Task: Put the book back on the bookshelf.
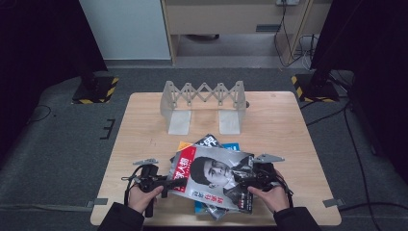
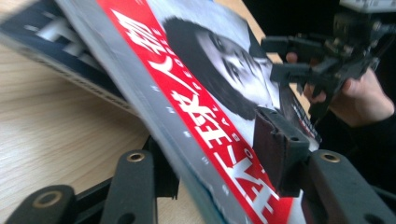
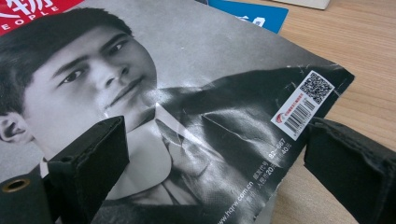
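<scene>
Nearest the camera in the high view, the person's two dark sleeves enter at the near table edge, a gripper in each hand. The table point(image 1: 144, 110) is the largest item: pale wood-grain top, squarish with rounded corners. Beyond the magazine, toward the far edge, stands a grey plastic expanding rack point(image 1: 204, 103) with a scissor-lattice back and two flat feet. The magazine point(image 1: 214, 178), the landmark here, lies on top of a loose pile of other magazines point(image 1: 230, 146) at the near middle of the table; it is glossy, creased at its right side, with a black-and-white portrait cover and a red title band, its left side tilted up off the wood. The left gripper point(image 2: 219, 172) straddles the magazine's left spine edge, one jaw under and one on the cover; jaws roughly half closed, upper pad appears to bear on the cover, so a grip seems made. The right gripper point(image 3: 215, 163) sits at the magazine's right corner by the barcode label, jaws wide apart, pads clear of the paper, holding nothing. Judged step: lifting the top magazine from the pile. Next move calls for firm left pinch, then right jaws closing on the limp corner before raising it
</scene>
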The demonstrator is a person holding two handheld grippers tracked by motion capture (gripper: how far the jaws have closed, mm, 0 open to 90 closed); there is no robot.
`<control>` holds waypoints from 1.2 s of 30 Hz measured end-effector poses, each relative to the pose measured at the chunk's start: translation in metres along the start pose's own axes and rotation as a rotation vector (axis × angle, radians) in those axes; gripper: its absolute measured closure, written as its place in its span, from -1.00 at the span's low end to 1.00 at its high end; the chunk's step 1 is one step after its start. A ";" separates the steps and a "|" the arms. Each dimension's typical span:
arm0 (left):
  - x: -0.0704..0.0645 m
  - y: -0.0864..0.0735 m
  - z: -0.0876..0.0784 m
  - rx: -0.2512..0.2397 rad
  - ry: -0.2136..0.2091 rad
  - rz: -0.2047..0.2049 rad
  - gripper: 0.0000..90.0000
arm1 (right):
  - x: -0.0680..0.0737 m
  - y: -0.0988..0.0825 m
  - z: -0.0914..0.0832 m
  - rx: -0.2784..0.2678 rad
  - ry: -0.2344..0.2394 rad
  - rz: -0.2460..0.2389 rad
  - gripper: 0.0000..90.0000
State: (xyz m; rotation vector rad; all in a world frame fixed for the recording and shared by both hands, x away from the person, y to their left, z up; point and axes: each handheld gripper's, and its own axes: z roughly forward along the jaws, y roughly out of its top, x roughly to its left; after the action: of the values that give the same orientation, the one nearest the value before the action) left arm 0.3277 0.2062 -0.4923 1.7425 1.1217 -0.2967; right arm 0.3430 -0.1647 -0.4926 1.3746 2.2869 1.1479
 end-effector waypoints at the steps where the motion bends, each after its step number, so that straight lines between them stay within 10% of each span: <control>1: -0.003 0.001 0.005 0.018 0.008 0.015 0.26 | 0.000 0.000 0.000 0.000 0.001 0.001 -0.85; 19: -0.016 0.015 -0.006 -0.005 0.005 -0.062 0.69 | -0.007 0.003 -0.009 -0.045 -0.007 0.021 -0.82; 36: -0.032 0.038 -0.017 -0.078 0.003 -0.074 0.89 | -0.050 -0.001 -0.029 -0.087 -0.121 0.090 -0.82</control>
State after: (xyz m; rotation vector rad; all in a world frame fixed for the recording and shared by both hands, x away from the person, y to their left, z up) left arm 0.3361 0.2002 -0.4406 1.6360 1.1859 -0.2920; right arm 0.3530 -0.2211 -0.4837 1.4844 2.0866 1.1430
